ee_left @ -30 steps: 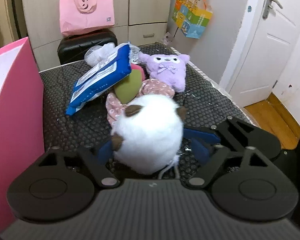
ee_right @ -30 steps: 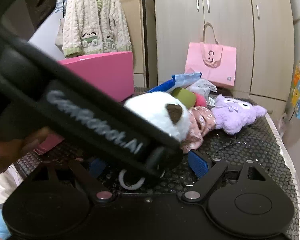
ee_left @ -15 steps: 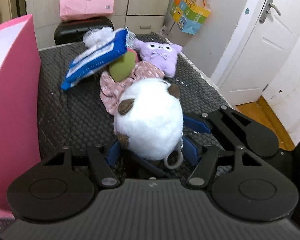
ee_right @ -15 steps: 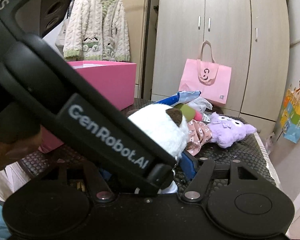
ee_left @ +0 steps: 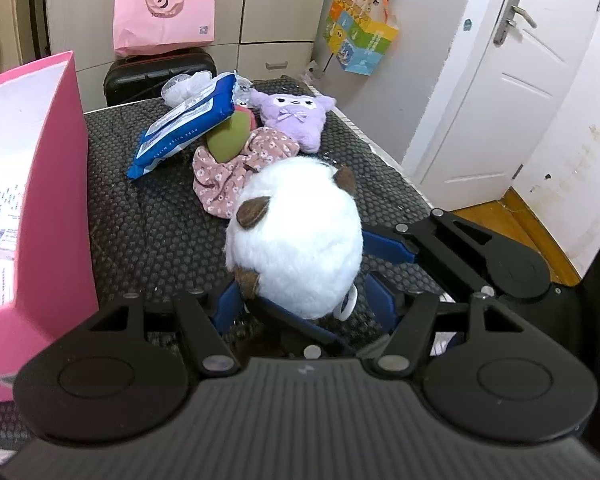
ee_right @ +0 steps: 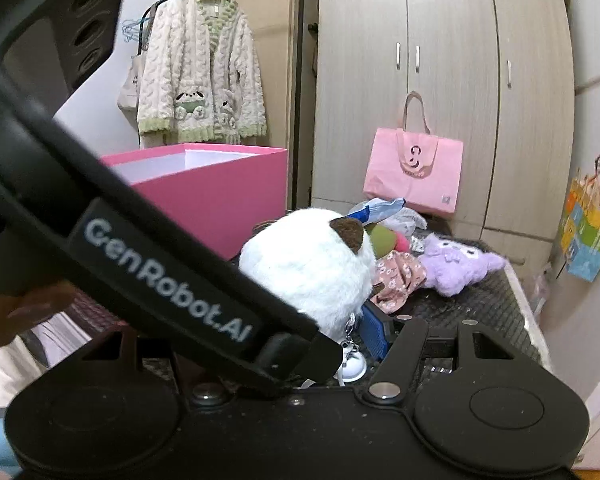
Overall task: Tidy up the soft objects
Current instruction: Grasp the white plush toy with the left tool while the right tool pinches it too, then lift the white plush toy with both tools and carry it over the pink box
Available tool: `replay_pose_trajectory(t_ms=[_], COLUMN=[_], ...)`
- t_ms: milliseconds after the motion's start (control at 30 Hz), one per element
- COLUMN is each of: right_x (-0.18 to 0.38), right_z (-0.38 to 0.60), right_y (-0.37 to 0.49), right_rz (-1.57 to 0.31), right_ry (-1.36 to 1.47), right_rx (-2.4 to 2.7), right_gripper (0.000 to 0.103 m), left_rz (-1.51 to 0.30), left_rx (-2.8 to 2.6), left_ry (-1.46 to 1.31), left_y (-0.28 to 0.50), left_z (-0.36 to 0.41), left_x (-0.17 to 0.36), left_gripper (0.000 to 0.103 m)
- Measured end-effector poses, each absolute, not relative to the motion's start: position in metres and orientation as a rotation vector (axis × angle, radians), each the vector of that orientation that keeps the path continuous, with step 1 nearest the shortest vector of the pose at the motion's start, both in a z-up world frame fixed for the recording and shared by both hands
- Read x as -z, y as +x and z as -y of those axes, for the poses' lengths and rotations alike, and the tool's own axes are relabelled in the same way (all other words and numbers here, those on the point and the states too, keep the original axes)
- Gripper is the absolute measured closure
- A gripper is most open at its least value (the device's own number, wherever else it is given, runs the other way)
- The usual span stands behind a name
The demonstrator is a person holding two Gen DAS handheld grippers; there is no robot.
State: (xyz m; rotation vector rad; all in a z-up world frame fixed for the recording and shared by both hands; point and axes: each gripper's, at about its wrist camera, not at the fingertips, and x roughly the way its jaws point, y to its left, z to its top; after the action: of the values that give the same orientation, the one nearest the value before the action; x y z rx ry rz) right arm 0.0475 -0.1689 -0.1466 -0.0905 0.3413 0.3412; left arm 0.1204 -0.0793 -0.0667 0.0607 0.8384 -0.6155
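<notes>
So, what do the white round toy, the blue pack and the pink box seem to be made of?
White round toy: fluffy plush with brown felt-like ears; the surface looks fuzzy and matte.
Blue pack: probably thin plastic film; it is glossy, wrinkled and printed, like a wipes pack.
Pink box: likely cardboard; it has flat stiff walls, sharp edges, a smooth matte pink outside and a white inside.

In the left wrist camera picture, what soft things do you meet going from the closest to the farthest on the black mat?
White round plush → flowery pink cloth → purple plush → white mesh puff.
</notes>
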Motion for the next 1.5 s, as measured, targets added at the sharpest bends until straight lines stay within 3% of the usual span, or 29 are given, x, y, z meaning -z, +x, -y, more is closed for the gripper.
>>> replay_pose_trajectory(t_ms=[567, 1067, 1500], right_x=[0.105, 0.07, 0.033], right_z=[0.138, 0.088, 0.045], right_y=[0.02, 0.003, 0.049], right_rz=[-0.453, -0.473, -0.447], right_ry=[-0.137, -0.147, -0.16], right_rx=[-0.475, -0.655, -0.695], right_gripper=[0.037, 0.037, 0.037], left_rz=[-0.969, -0.976, -0.922], left_rx=[0.584, 0.453, 0.402], left_ry=[-0.052, -0.142, -0.212], left_y=[0.089, 0.05, 0.087], left_z=[0.035, -0.026, -0.074], left_x=[0.037, 0.005, -0.026], left_gripper=[0.036, 0.035, 0.034])
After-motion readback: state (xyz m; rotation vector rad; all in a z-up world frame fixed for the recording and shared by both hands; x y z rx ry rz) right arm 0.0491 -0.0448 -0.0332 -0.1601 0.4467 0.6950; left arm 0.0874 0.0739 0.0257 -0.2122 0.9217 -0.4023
